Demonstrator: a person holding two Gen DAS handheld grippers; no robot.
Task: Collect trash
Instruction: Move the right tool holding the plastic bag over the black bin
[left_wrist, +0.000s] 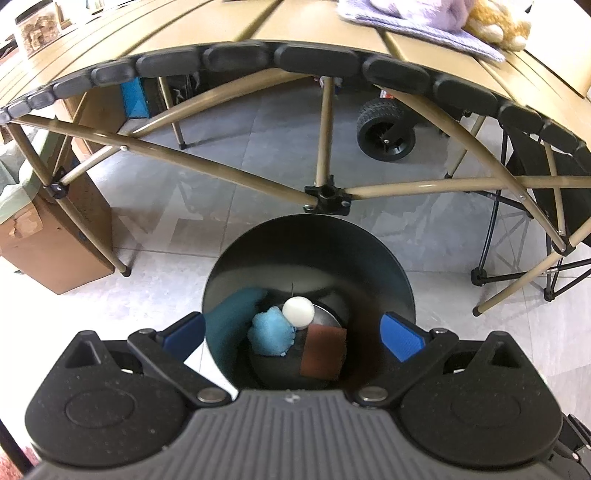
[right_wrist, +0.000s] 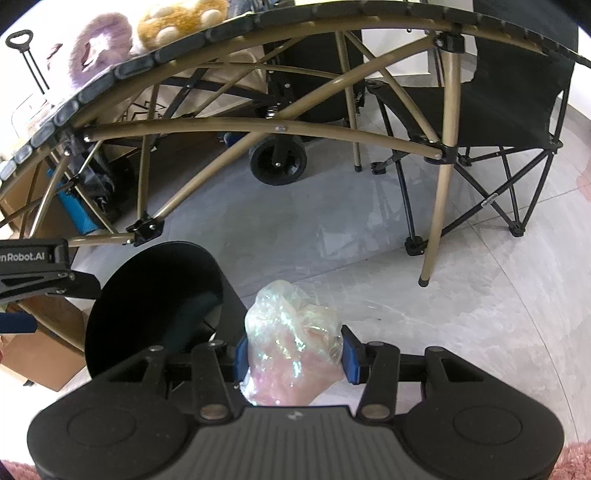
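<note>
Left wrist view: left gripper (left_wrist: 293, 334) tilted steeply down, jaws spread around the black bin (left_wrist: 369, 266) at lower centre, pad contact unclear; blue wad (left_wrist: 271, 334), white ball (left_wrist: 298, 312), brown block (left_wrist: 323, 352) inside. Right wrist view: right gripper (right_wrist: 293, 354) angled down, 2 blue pads pinching crumpled iridescent wrapper (right_wrist: 291, 336), lower centre, just right of the bin (right_wrist: 147, 295).

Even, fairly bright indoor light is filling both views, and the pale floor tiles (left_wrist: 236, 155) are throwing back soft streaky glare with faint shadows of the table frame (left_wrist: 325, 192). The fisheye lenses are bending the table edge (right_wrist: 258, 22) into an arc and darkening the corners. The bin's interior (left_wrist: 310, 280) is staying dim, and the far tabletop is looking slightly blurred.
</note>
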